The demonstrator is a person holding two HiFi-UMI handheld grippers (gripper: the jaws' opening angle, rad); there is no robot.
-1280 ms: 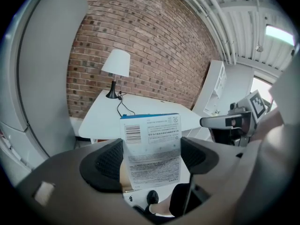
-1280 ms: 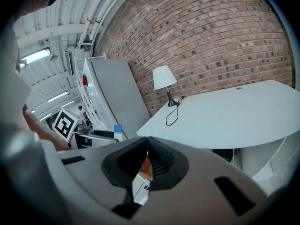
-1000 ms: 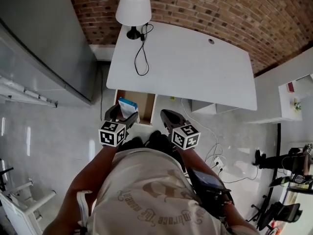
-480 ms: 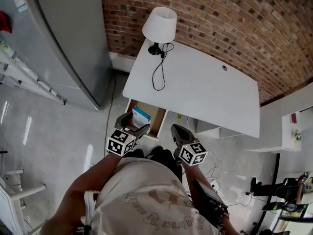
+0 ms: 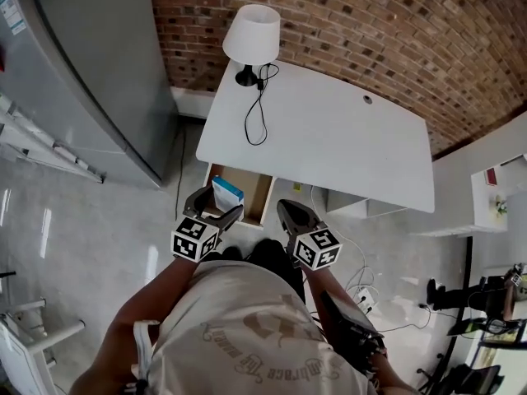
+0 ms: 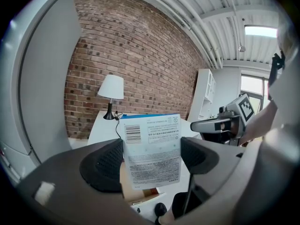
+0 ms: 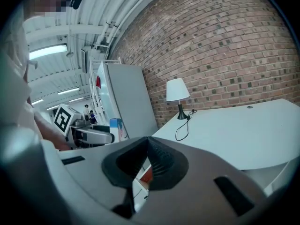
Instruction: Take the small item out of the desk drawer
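My left gripper (image 5: pixel 216 206) (image 6: pixel 151 159) is shut on a small white and blue packet (image 6: pixel 152 149) (image 5: pixel 226 194), held upright above the open wooden drawer (image 5: pixel 257 197) at the white desk's (image 5: pixel 329 138) front left. Printed text and a barcode face the left gripper view. My right gripper (image 5: pixel 288 214) (image 7: pixel 149 165) is shut with nothing between its jaws, just right of the drawer. In the right gripper view the left gripper (image 7: pixel 91 136) with the packet (image 7: pixel 116 128) shows at left.
A white lamp (image 5: pixel 250 38) with a black cord (image 5: pixel 251 113) stands at the desk's back left, against the brick wall (image 5: pixel 395 31). A grey fridge (image 5: pixel 90 81) stands left of the desk. Cables (image 5: pixel 362 262) lie on the floor at right.
The head view has shifted a little. The left gripper still holds the packet over the drawer; both grippers keep about the same places relative to the drawer.
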